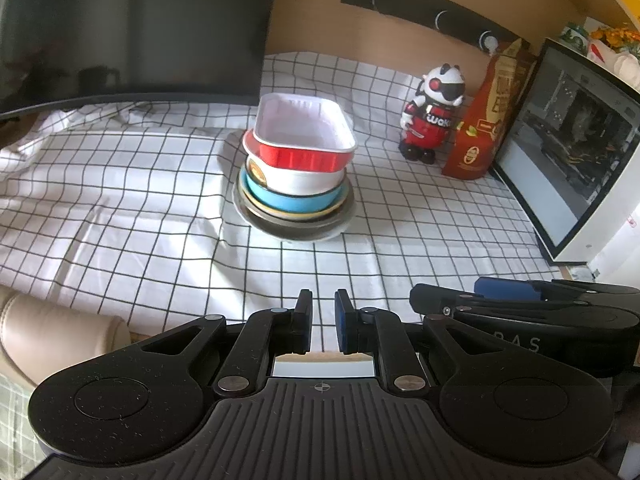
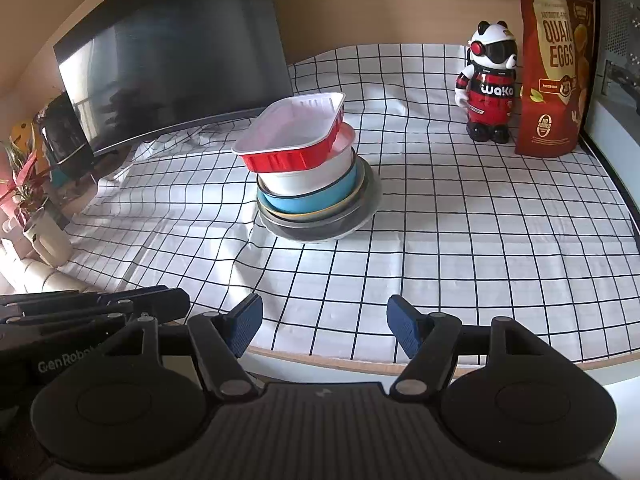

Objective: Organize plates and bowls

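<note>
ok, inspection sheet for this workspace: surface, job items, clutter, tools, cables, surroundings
Surface: white grid-check cloth, wrinkled at the left, covers the table.
Job's things: one stack; red rectangular tray tilted on top, white bowl, blue bowl, plates beneath.
Clutter: panda figurine, quail eggs bag, both at the back right.
Tools: left tool shut, empty; right tool open, empty; both short of the stack.
Cables: nothing seen.
Surroundings: dark monitor behind the stack, potted plant at left.
</note>
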Available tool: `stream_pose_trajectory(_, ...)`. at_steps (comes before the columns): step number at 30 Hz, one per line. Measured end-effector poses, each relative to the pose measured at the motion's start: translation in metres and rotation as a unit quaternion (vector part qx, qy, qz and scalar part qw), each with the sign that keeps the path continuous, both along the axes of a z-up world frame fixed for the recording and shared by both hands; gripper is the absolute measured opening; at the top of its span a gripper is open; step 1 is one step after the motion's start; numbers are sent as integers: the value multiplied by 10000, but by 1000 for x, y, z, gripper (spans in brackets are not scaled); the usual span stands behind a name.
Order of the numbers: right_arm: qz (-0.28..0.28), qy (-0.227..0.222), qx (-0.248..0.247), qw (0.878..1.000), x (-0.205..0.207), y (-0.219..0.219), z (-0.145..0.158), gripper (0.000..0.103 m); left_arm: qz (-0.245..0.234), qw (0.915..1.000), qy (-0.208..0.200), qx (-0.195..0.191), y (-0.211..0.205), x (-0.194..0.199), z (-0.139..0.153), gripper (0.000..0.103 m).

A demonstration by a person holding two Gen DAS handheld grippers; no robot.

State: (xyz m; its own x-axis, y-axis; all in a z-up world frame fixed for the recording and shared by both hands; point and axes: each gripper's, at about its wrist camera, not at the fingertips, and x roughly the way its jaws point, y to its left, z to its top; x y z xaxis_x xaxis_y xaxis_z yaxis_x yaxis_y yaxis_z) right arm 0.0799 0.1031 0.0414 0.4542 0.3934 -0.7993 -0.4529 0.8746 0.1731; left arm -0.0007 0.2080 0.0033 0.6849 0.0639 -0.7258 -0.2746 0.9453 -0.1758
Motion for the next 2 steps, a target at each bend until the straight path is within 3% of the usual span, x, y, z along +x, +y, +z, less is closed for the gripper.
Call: stream_pose_trajectory(2, 20, 6, 22, 10000, 4, 5, -3, 69, 103, 9999, 39, -34, 8, 3, -3, 15)
